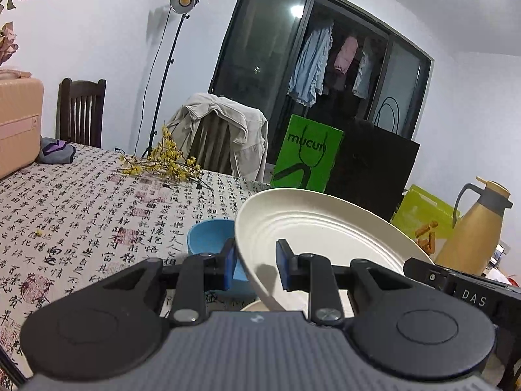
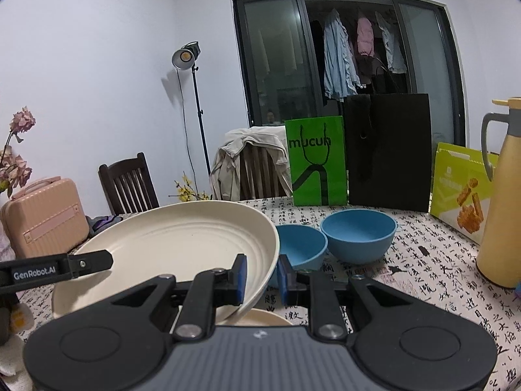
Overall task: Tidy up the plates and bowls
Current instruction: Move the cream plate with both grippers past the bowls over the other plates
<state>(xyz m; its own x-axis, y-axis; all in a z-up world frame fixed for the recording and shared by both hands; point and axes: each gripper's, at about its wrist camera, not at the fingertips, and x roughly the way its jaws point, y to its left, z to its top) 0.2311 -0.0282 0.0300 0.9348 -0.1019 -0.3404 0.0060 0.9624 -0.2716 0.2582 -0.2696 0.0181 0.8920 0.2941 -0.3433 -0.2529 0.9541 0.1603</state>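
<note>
The left gripper [image 1: 255, 265] is clamped on the left rim of the cream plate [image 1: 322, 228], one blue pad [image 1: 229, 267] under the rim and the other inside the dish. The plate hangs tilted above the patterned tablecloth [image 1: 81, 202], with a second cream plate [image 2: 263, 317] just below it. On the opposite rim, the right gripper [image 2: 261, 277] is closed on the plate's edge. Just beyond that edge sit two blue bowls [image 2: 358, 234] side by side, touching, in front of a green bag [image 2: 316, 163].

White walls [image 2: 97, 65], studio lamp [image 2: 185, 58] (lit), dk window [image 2: 276, 65]
</note>
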